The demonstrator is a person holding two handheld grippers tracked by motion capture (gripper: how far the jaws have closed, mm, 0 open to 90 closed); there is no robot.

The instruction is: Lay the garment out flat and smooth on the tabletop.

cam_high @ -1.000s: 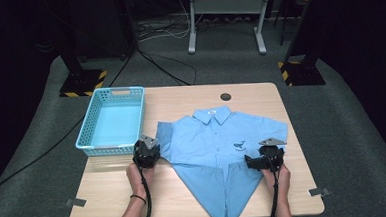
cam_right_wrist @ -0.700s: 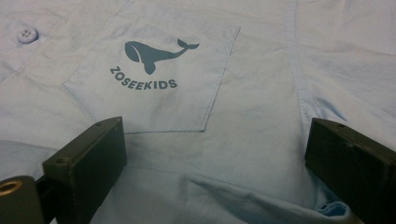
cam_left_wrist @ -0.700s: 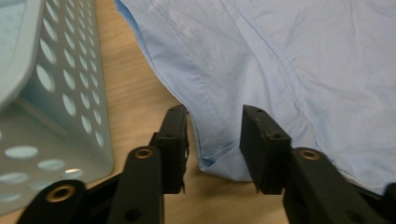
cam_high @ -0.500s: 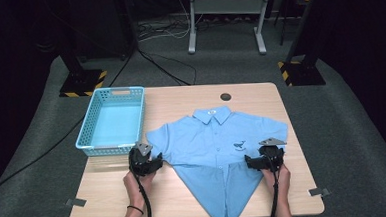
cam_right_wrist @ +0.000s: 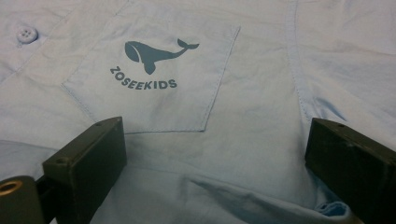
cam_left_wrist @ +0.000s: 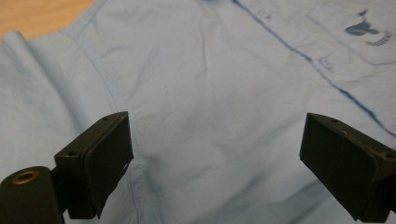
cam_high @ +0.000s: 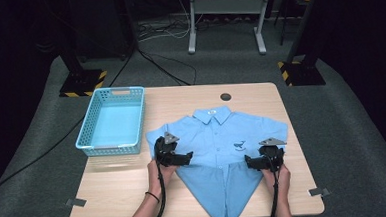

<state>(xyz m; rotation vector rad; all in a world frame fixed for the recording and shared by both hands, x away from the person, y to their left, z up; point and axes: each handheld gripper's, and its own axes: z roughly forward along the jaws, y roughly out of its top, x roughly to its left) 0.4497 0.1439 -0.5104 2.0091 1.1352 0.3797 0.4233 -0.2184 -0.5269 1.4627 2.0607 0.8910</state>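
- The shirt (cam_high: pixel 223 152), light blue, lies face up on the table (cam_high: pixel 111 203), collar toward the far edge and its lower part drawn into a point reaching the near edge; the sides look folded in toward the middle, probably part of a folding job.
- The left gripper (cam_high: pixel 176 157) rests over the shirt's left flank with jaws wide apart and nothing between them; its own view shows only cloth, a seam and the button placket beneath.
- The right gripper (cam_high: pixel 264 160) sits over the shirt's right flank, jaws also spread and empty, likely placed to pinch the fold edge under it.
- The right gripper view reveals the chest pocket (cam_right_wrist: pixel 154 79) with a whale print, just a dark speck from above.
- The blue basket (cam_high: pixel 112 120) stands empty near the far left corner, perhaps awaiting the folded shirt.
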